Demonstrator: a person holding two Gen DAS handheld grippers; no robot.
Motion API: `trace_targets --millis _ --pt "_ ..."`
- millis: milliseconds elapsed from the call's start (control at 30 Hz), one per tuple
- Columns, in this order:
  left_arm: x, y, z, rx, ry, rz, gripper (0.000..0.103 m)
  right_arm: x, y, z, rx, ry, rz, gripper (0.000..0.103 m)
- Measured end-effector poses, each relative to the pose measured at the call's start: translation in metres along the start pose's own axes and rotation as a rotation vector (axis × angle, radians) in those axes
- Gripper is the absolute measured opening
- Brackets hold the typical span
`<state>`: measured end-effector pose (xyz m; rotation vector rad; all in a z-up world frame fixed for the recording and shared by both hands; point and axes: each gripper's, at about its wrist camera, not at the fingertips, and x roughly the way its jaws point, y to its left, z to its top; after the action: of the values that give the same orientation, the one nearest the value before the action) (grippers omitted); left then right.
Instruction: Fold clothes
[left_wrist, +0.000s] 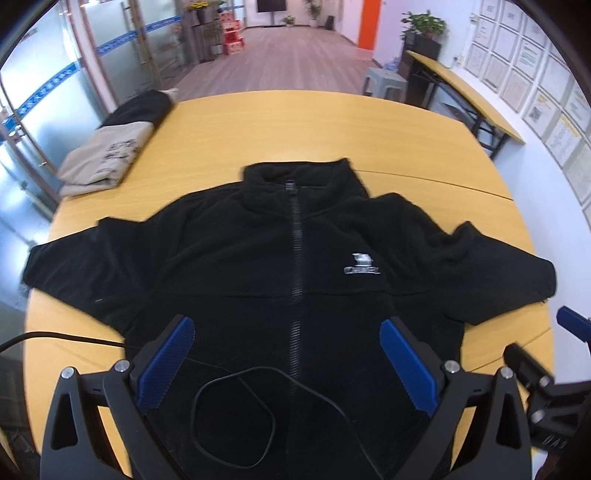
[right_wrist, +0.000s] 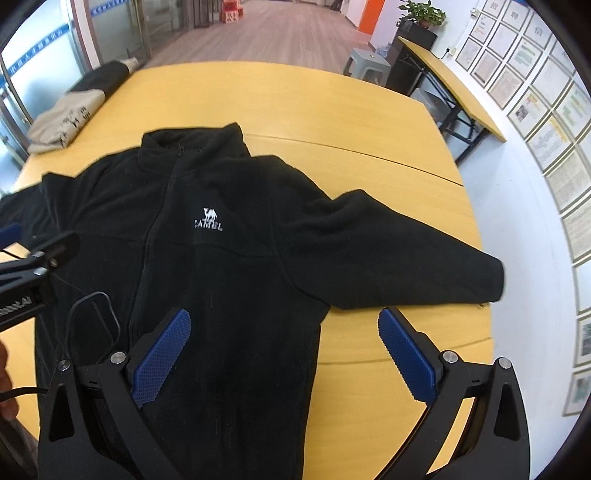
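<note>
One word reads clearly: "CAMEL" (right_wrist: 208, 224), stitched white under a small camel on the chest of the black fleece jacket (left_wrist: 295, 266), which lies front up, zipped, sleeves spread, on the yellow table (left_wrist: 332, 125). Both the left gripper (left_wrist: 288, 365) and right gripper (right_wrist: 284, 358) hover over its hem, fingers wide apart, empty. Print on the folded beige garment (left_wrist: 107, 158) is too blurred to read, and the jacket's bottom edge is hidden behind the grippers

left tool (left_wrist: 286, 363): jaws wide apart, holding nothing | right tool (right_wrist: 284, 354): jaws wide apart, holding nothing
</note>
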<state>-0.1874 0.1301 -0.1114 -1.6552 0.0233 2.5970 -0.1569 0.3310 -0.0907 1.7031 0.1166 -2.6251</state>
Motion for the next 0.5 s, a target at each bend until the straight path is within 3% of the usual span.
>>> trace_targets --millis 200,267,400,500 --pt "0.054 -0.053 0.007 0.117 0.008 -0.124 0.103 0.01 -0.125 -0.025 0.287 -0.214 0.189 0.103" --pt "0.076 -0.08 0.013 0.168 0.001 -0.163 0.103 0.028 -0.173 -0.036 0.339 -0.259 0.19 0.103" --pt "0.119 -0.14 0.029 0.279 -0.007 -0.231 0.103 0.073 -0.238 -0.047 0.281 -0.206 0.059 0.103" --pt "0.149 -0.185 0.039 0.376 -0.009 -0.279 0.103 0.103 -0.293 -0.058 0.388 -0.179 0.089 0.103"
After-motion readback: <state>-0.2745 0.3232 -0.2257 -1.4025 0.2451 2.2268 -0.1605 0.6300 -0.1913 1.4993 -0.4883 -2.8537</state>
